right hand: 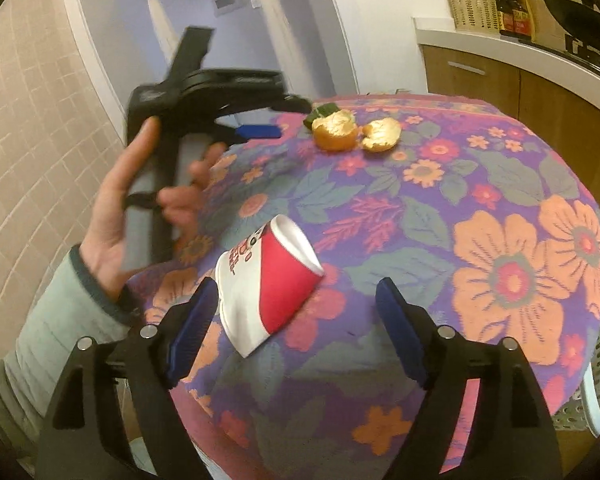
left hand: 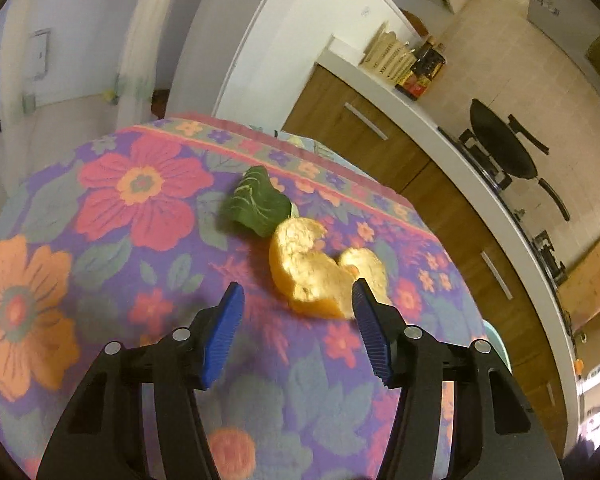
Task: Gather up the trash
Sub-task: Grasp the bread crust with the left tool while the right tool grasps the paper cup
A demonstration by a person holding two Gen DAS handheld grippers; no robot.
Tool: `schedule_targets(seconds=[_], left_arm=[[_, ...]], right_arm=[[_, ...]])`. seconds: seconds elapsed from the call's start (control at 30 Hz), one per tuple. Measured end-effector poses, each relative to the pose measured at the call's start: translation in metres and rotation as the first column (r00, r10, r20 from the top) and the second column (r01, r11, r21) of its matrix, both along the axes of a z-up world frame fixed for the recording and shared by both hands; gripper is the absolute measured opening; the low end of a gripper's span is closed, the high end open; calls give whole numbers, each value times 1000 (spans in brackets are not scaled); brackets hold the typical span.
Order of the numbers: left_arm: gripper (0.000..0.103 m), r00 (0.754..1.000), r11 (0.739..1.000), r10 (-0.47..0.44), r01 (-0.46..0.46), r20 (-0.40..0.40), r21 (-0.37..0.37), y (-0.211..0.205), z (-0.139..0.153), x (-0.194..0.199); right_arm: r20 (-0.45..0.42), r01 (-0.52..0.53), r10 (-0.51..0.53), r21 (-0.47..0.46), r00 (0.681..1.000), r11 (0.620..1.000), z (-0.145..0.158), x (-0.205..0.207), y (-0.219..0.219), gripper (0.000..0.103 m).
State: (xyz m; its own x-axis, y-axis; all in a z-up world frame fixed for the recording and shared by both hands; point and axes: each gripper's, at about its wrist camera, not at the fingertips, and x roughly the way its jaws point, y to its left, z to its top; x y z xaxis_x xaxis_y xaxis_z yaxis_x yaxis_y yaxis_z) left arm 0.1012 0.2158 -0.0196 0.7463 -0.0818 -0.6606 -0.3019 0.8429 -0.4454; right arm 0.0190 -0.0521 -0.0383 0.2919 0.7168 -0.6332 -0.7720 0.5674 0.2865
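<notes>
On the table (right hand: 500, 208) I found a cup (right hand: 268, 280) lying on its side nearest me, peel pieces (right hand: 336, 132) at the far edge, a leaf (left hand: 256, 204) just behind them.

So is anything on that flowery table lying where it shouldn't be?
Yes. A red and white paper cup lies tipped on its side near the tablecloth's front edge. Farther back, orange peel pieces and a green leaf scrap sit loose on the cloth. No spill shows.

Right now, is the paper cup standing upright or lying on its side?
Lying on its side. In the right wrist view the cup rests along the tablecloth, its open mouth facing across the table, not up.
</notes>
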Motion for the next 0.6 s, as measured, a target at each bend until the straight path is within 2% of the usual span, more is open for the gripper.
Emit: schedule_targets(seconds=[0.03,0.13,0.23,0.33,0.37,0.4,0.47,0.6], left_arm=[[54,1000,1000,7,-7,-8,11,0,-3,5],[44,999,999,10,-9,-38,30,1,-16,21],[37,999,1000,7,-6,-52,5,3,-26,31],[28,999,1000,-4,4,-54,-1,2,-29,35],[22,998,1000,-7,8,-55,2,2,-29,36],[12,998,1000,-9,10,-61,6,1,-31,37],[3,998,1000,-13,13,-67,3,1,-33,37],[3,1000,1000,-20,19,-19,-15,2,-30,32]], right_arm=[[-3,-7,7,0,1000,1000,-1,-1,4,77],[8,-15,16,-27,1000,1000,-4,-4,13,77],[60,-16,21,-72,998,997,-5,-11,23,83],[81,-28,35,-82,996,996,-5,-14,27,85],[88,-30,38,-84,995,996,-5,-15,28,85],[89,-29,36,-87,995,996,-5,-14,29,87],[86,-20,28,-92,996,996,-7,-12,31,88],[102,-39,52,-127,993,991,-9,-12,37,93]])
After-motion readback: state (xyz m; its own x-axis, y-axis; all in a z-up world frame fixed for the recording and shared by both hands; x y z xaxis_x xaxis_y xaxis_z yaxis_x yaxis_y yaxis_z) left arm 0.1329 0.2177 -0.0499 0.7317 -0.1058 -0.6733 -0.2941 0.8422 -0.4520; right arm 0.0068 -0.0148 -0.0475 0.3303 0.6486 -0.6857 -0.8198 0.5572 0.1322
